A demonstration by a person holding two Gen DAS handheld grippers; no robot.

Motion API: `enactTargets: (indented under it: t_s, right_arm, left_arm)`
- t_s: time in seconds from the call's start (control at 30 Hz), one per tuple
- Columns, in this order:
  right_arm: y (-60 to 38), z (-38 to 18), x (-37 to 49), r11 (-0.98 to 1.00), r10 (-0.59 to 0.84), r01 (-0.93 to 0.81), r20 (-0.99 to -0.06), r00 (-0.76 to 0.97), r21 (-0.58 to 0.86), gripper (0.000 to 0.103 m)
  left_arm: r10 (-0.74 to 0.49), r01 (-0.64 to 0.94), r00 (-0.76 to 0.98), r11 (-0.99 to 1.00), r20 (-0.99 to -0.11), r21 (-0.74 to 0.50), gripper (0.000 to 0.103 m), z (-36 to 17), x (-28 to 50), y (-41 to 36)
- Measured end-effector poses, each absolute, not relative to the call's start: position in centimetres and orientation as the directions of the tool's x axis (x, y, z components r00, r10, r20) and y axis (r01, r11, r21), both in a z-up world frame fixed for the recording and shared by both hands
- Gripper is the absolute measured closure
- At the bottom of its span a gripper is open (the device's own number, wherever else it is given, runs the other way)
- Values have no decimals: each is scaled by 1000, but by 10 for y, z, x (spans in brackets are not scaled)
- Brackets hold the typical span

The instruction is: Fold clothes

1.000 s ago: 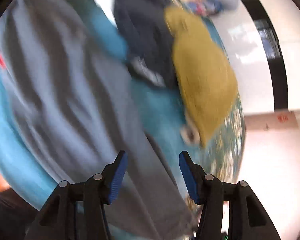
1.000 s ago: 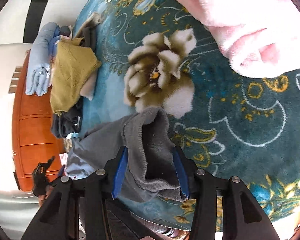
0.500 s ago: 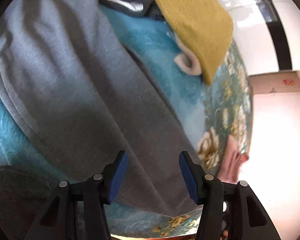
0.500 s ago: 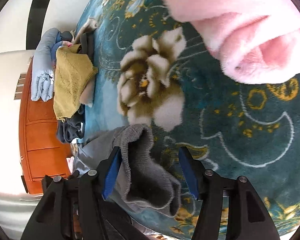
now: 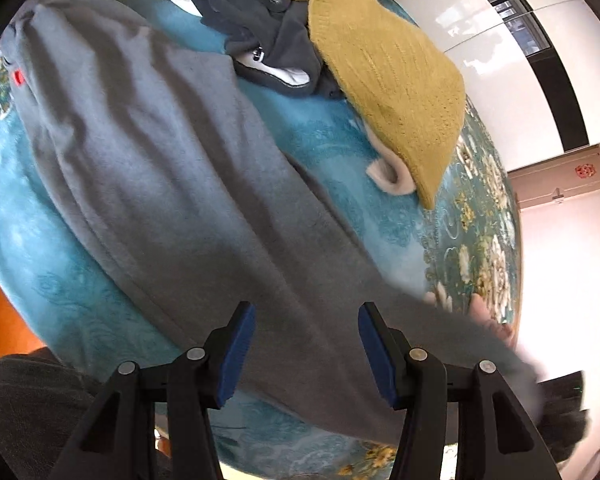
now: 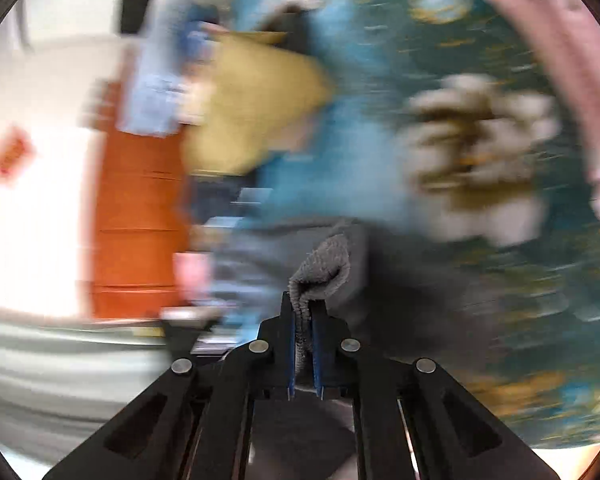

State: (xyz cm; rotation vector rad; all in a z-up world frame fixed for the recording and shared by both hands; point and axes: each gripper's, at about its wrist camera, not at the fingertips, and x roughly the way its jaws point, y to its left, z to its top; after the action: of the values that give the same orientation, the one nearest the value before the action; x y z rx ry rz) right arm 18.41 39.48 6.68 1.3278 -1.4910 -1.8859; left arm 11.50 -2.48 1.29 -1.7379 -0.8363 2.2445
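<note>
Since a second ago, right gripper (image 6: 303, 332) jaws now clamped on the cuff end of the grey garment (image 5: 172, 184), lifting it off the teal floral bedspread (image 5: 340, 152). Left gripper (image 5: 306, 350) hovering half open, empty, over the spread-out cloth. Step: first fold; next, probably carry the cuff across, pinning the far side.

The long grey garment (image 5: 172, 168) reads as soft, matt brushed cloth, its cuff ribbed and fuzzy where blue rubbery pads pinch it. At one o'clock, the mustard-yellow knitted sweater (image 5: 392, 68) shows a coarse open knit. The teal floral blanket (image 5: 340, 152) beneath looks plush, with a slight sheen. The black plastic left gripper (image 5: 306, 344) is matt, with shiny metal pins.
</note>
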Motion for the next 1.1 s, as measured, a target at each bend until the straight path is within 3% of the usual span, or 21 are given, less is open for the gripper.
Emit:
enactTargets:
  t_s: [0.07,0.1,0.13,0.2,0.27,0.4,0.47,0.53,0.7,0.87,1.03,1.1]
  right_arm:
    - [399,76,188,-217,-813,-166,-273,-514,962,97]
    - [401,73,190,-278,-803,-160,-321,-502,947,97]
    - [401,64,192,-421,-760,-171,-450,-469,891,97]
    - [402,31,197,-577,-680,-236,-620,-393,782,97]
    - [404,-3,204,-650,-612,-302,-716,-336,698,97]
    - [419,-31,220,-643,-562,-379,-746,-356,666,92]
    - [425,-34,225,-671,-537,-372,-766,-353,642,83]
    - [427,-37,227,-695,-515,-366,-784,-347,619,63]
    - [429,-52,232,-624,-579,-348,-713,-395,700,59]
    - [418,-64,230,-569,-636,-320,-651,-414,758,62]
    - [405,-61,222,-521,-629,-373,-640,-440,768,91]
    - [406,-42,217,-520,-620,-352,-628,-470,778,93]
  left_arm:
    - [450,190,-295,-837,-843,-513,45,12,117,-28]
    - [441,194,-295,-841,-847,-505,45,12,117,-31]
    - [436,201,-298,-841,-849,-502,45,11,117,-33]
    - [426,214,-304,-841,-852,-497,45,10,116,-34]
    - [418,211,-300,-848,-857,-487,45,11,116,-32]
    - [399,193,-272,-869,-876,-456,45,6,113,-21]
    - [399,196,-254,-871,-881,-450,45,2,112,-17]
    - [398,201,-239,-872,-886,-446,45,-2,111,-14]
    - [419,226,-235,-854,-877,-469,45,-4,111,-16]
    - [430,254,-238,-838,-871,-483,45,-5,112,-22]
    - [456,285,-257,-807,-852,-517,45,-5,115,-32]
    - [471,297,-271,-789,-839,-538,45,-4,116,-36]
